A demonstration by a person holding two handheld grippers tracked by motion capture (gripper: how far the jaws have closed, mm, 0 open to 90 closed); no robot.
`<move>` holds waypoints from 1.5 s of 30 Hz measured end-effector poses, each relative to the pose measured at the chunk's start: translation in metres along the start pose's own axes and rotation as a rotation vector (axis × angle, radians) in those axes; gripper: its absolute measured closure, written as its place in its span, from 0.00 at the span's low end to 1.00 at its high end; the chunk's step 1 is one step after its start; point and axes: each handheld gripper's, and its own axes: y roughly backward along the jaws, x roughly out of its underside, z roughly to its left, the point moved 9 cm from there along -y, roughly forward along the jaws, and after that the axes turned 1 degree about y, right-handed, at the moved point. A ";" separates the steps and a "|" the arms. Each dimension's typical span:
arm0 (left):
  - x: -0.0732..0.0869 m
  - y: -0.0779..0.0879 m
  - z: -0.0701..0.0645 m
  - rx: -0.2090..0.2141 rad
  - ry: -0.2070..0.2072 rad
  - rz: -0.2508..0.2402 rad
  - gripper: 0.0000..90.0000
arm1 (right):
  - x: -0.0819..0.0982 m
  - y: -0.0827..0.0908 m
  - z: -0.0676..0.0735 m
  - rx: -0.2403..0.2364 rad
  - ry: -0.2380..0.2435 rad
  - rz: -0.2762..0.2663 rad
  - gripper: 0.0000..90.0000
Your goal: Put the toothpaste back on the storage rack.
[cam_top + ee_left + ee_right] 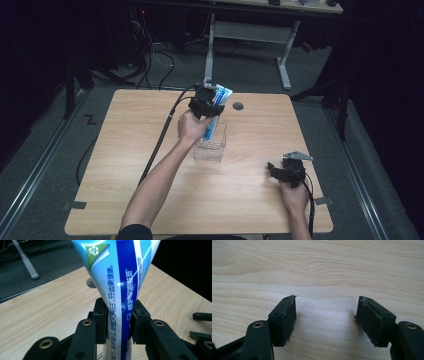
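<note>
My left gripper (209,106) is clamped on a toothpaste tube (216,111), its two black pads pressing the tube from either side. In the left gripper view the tube (120,290) rises between the pads, blue and white with printed lettering and a green corner patch (its flat crimped end fans out wide at the top). From above, I hold the tube tilted over a clear plastic box (210,148) that stands near the middle of the wooden table (130,150); the tube's lower end reaches down into the box's open top, though I cannot tell whether it touches the bottom.

My right gripper (278,169) rests on the near right part of the table, well apart from the box. Its jaws stand wide apart with nothing between them; in the right gripper view, bare wood grain shows between the pads (284,320).

A small round grey cap (238,106) sits in the tabletop just right of my left gripper.
</note>
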 end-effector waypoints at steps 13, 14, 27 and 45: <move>0.012 -0.001 -0.003 -0.005 -0.028 0.032 0.79 | 0.000 0.000 0.000 0.000 0.000 -0.001 0.36; 0.013 -0.001 -0.002 -0.005 -0.030 0.035 0.79 | 0.000 0.000 0.000 0.000 0.000 -0.001 0.36; 0.031 0.001 0.001 -0.011 -0.018 0.053 0.79 | 0.000 0.000 0.000 0.000 0.000 -0.001 0.36; 0.050 0.007 0.004 -0.018 0.015 0.058 0.79 | 0.000 0.000 0.000 0.000 0.000 -0.001 0.36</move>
